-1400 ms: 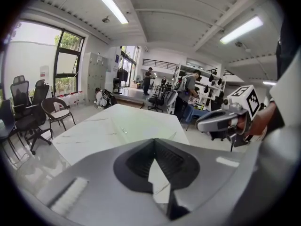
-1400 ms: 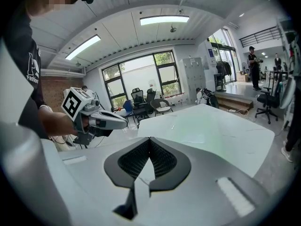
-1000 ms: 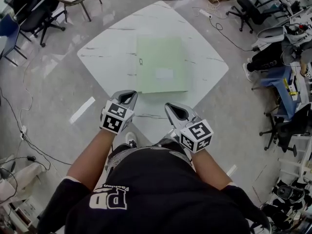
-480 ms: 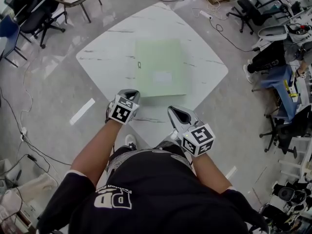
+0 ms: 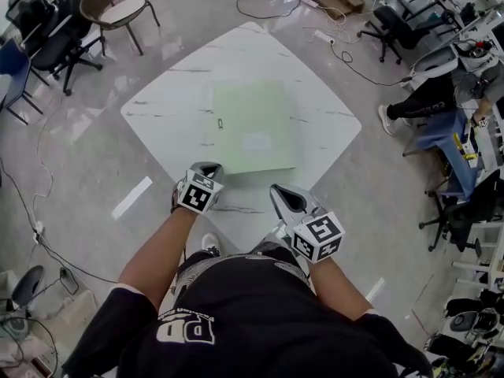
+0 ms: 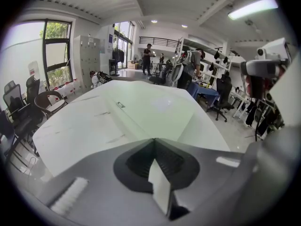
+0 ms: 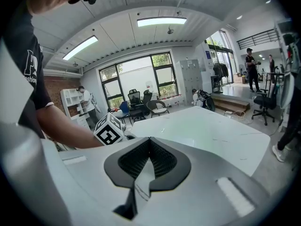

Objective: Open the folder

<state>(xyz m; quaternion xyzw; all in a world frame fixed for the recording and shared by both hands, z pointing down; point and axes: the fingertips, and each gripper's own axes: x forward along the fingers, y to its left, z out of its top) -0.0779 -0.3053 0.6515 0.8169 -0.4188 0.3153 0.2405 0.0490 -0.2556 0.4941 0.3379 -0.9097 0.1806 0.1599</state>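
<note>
**On the white table: folder shut and flat, both grippers just short of it**

At the table (image 5: 169,105) centre lies the pale green folder (image 5: 256,109), cover down, nothing lifted yet. It is square to the person, with its near edge facing both grippers, so either can reach a corner. There is a small dark mark (image 5: 220,122) by its left edge, probably the spine side; if so the free edge is on the right

The left gripper (image 5: 208,168) hovers at the folder's near-left corner, close but apart from it. Its own view shows the jaws pressed together with nothing between, and the folder spreads just ahead of the tips. It looks lined up to steady or nudge that corner

The right gripper (image 5: 281,190) sits over the table's near edge, right of the folder's near side and apart from it, angled inward. Its jaws also meet and it is empty. It would have to part its jaws or slide a tip under the cover edge to lift it

The task reads as not started; this is the approach stage
</note>
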